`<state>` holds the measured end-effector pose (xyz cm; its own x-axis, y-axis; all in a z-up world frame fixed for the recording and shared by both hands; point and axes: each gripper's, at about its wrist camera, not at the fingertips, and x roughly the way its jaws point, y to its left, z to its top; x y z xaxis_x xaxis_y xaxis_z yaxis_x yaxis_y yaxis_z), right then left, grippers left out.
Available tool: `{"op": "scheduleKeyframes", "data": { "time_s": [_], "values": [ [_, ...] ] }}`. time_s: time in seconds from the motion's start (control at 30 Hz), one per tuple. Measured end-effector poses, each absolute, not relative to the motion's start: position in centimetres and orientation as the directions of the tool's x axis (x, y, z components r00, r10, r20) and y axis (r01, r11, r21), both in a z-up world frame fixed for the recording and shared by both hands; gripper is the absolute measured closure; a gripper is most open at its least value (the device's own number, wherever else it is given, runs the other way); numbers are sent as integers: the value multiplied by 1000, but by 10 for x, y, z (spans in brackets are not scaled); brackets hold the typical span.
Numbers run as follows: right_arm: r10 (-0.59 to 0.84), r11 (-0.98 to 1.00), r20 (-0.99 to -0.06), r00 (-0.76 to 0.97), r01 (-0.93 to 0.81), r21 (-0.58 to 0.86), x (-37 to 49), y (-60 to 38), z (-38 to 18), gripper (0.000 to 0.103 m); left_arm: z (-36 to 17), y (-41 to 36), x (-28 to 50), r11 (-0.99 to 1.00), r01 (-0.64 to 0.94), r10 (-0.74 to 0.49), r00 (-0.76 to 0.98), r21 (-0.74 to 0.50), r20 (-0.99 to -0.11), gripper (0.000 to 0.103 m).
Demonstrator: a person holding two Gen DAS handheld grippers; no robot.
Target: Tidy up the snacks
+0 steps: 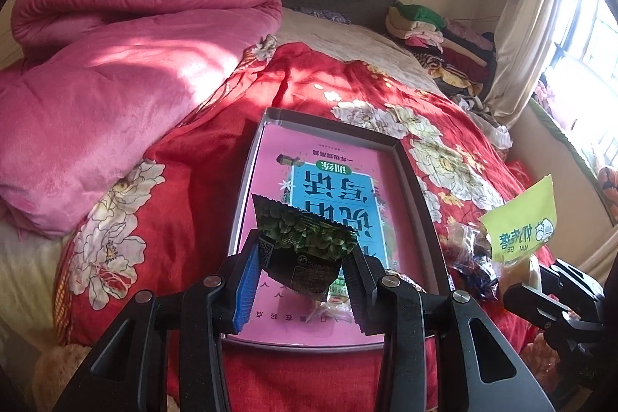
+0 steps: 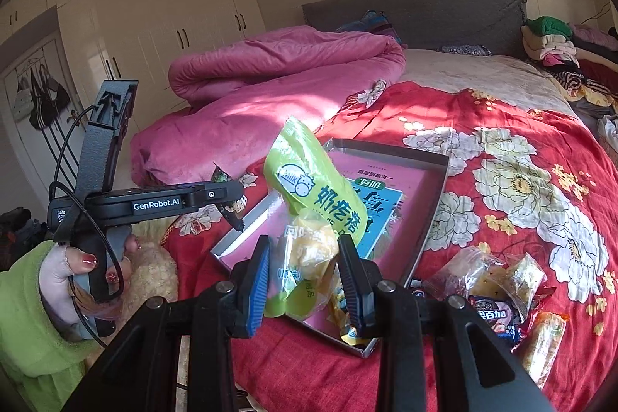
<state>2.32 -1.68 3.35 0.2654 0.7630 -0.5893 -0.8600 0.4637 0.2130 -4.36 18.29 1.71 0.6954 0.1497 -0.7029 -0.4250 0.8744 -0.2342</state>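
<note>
Looking along the left gripper [image 1: 305, 273], I see its black fingers, one faced with a blue ribbed pad [image 1: 247, 290], pinched on a small dark green foil snack packet printed with seeds [image 1: 305, 244], held up in the air above the near end of a shallow grey cardboard box lid [image 1: 415, 176] that lies on the red floral quilt [image 1: 193, 188] of the bed. Inside that lid rests a pink booklet with a blue panel of large Chinese characters [image 1: 328, 188], and a small pale wrapped sweet [image 1: 334, 302] sits at its near edge, partly hidden behind the fingers. To the right, a yellow-green plastic snack bag [image 1: 521, 222] hangs in the right gripper, whose fingertips are hidden here, beside a loose heap of wrapped snacks [image 1: 471, 257] on the quilt. A rolled pink blanket [image 1: 116, 64] fills the left side of the bed, and folded clothes [image 1: 436, 37] are stacked by the grey headboard. From the right gripper [image 2: 303, 277], the fingers are closed on the lower, clear part of the same yellow-green plastic snack bag [image 2: 316, 192], lifted over the near corner of the grey cardboard box lid [image 2: 432, 219]. The left gripper [image 2: 235, 207] shows side-on at left, gripped by a hand [image 2: 77, 269] in a green sleeve, with the dark green packet [image 2: 228, 203] between its tips. The heap of wrapped snacks [image 2: 498, 292] lies on the red floral quilt [image 2: 521, 149] just right of the lid.
</note>
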Motion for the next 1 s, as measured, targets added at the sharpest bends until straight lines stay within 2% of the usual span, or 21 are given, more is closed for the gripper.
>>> {"op": "scheduleKeyframes", "data": {
  "time_s": [0.53, 1.0],
  "values": [
    [766, 368, -623, 159, -903, 222, 10, 41, 13, 69, -8, 194, -37, 853, -464, 122, 620, -237, -775, 62],
    [728, 388, -672, 136, -890, 241, 22, 46, -16, 69, -30, 192, -21, 863, -455, 89, 567, -221, -819, 62]
  ]
}}
